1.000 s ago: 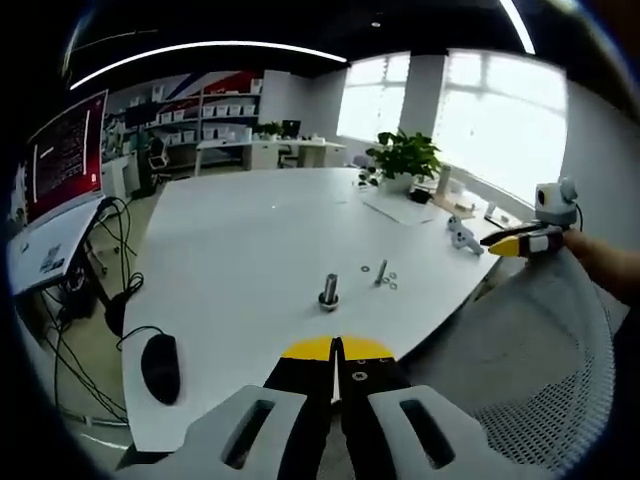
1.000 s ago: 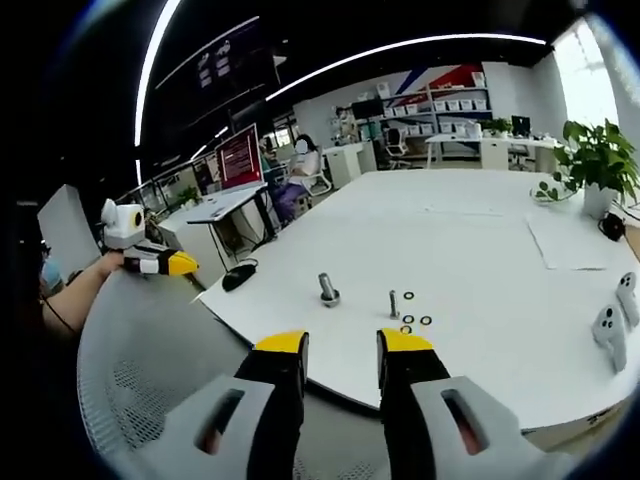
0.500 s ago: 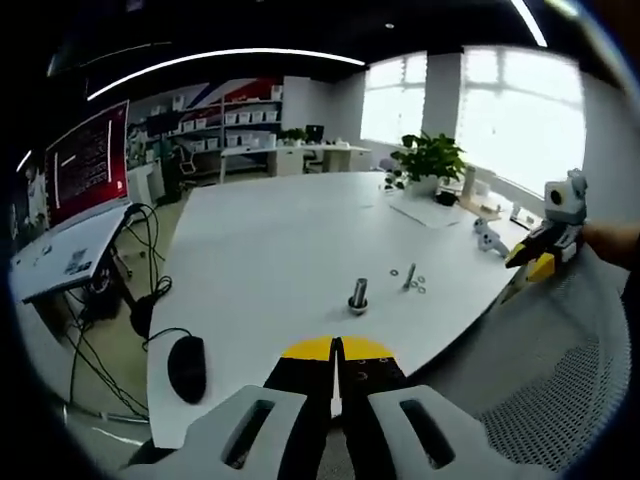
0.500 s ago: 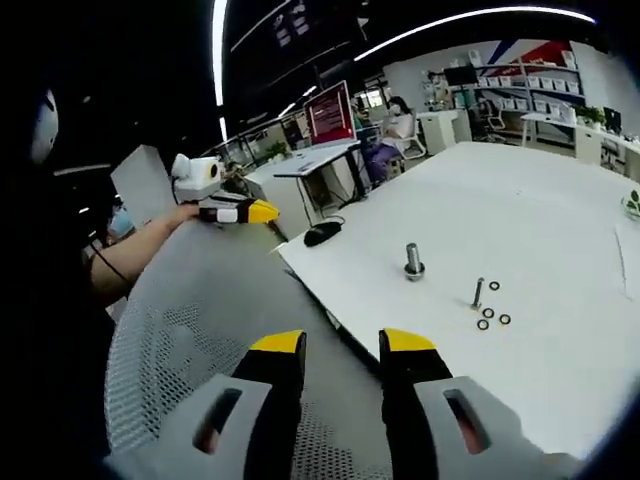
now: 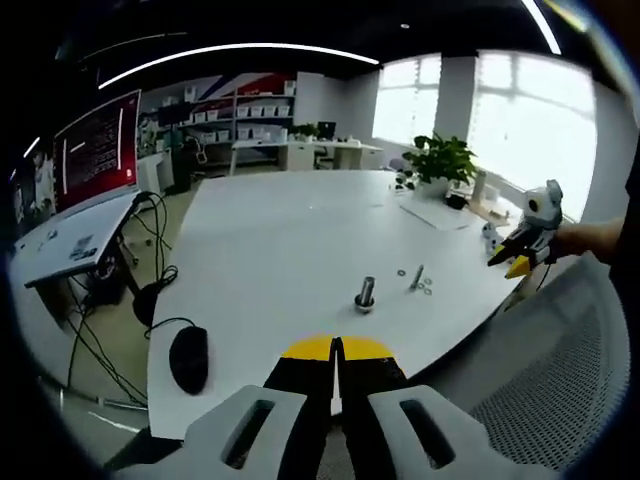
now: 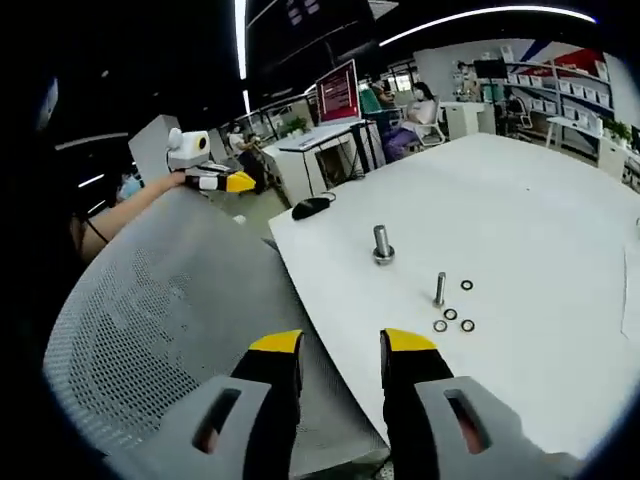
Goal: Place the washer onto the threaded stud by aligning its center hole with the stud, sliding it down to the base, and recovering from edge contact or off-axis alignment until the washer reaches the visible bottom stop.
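The table top was seen as a smooth, matt white surface with a faint sheen under the ceiling lights. The threaded stud and the thinner bolt were noted as bare grey metal, dully reflective. The washers near the bolt were recorded as small dark rings; their material could not be resolved. The chair back was observed to be a grey woven mesh, rough and perforated. The right gripper and left gripper were noted as matt black plastic with yellow tips and pale grey moulded bodies. The mouse was recorded as black plastic, slightly glossy.
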A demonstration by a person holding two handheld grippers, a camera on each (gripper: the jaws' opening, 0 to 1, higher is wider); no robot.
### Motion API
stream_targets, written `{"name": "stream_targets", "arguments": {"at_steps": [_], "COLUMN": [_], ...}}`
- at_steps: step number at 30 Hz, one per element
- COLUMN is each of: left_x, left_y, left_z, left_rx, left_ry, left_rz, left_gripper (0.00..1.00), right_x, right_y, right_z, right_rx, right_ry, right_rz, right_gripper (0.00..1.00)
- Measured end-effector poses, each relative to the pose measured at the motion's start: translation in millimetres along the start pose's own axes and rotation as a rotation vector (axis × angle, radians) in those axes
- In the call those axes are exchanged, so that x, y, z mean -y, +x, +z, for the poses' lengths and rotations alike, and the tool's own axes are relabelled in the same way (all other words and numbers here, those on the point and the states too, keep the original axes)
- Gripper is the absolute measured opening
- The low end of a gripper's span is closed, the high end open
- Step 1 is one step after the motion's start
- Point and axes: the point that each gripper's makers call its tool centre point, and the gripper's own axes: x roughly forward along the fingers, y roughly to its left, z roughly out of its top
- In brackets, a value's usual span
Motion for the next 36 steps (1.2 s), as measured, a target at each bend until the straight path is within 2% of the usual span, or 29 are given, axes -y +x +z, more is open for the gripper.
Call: {"name": "stream_targets", "arguments": {"at_steps": [2, 6, 12, 15, 23, 26, 28, 30, 36], "left_x": [-4.6, -3.9, 1.0, 6.4, 10.0, 8.9, 10.7, 14.8, 13.5], "left_y": [-2, -4, -2, -1, 0, -1, -1, 0, -1], "left_z": [2.5, 6.3, -2.1, -5.9, -9.5, -8.3, -8.7, -13.3, -17.1], "left_rx": [0.023, 0.058, 0.001, -0.026, -0.055, -0.048, -0.048, -0.077, -0.099], "left_ry": [-0.045, -0.075, -0.081, -0.133, -0.143, -0.148, -0.159, -0.154, -0.152], "left_rz": [0.017, 0.012, 0.012, 0.003, 0.012, 0.022, 0.013, -0.009, -0.009], "left_gripper": [0.0, 0.0, 0.0, 0.0, 0.0, 0.0, 0.0, 0.0, 0.0], "right_x": [9, 25, 42, 50, 63, 68, 70, 75, 84], "right_y": [3, 11, 22, 26, 36, 37, 37, 37, 37], "right_z": [-1.1, -4.2, -12.8, -17.0, -33.8, -41.6, -44.8, -49.0, -56.0], "right_rx": [0.001, -0.025, -0.08, -0.098, -0.172, -0.208, -0.222, -0.24, -0.284], "right_ry": [0.002, -0.02, -0.05, -0.051, -0.063, -0.08, -0.083, -0.087, -0.096], "right_rz": [-0.004, -0.03, -0.046, -0.056, -0.075, -0.084, -0.087, -0.097, -0.12], "right_gripper": [0.32, 0.32, 0.32, 0.32, 0.32, 0.32, 0.32, 0.32, 0.32]}}
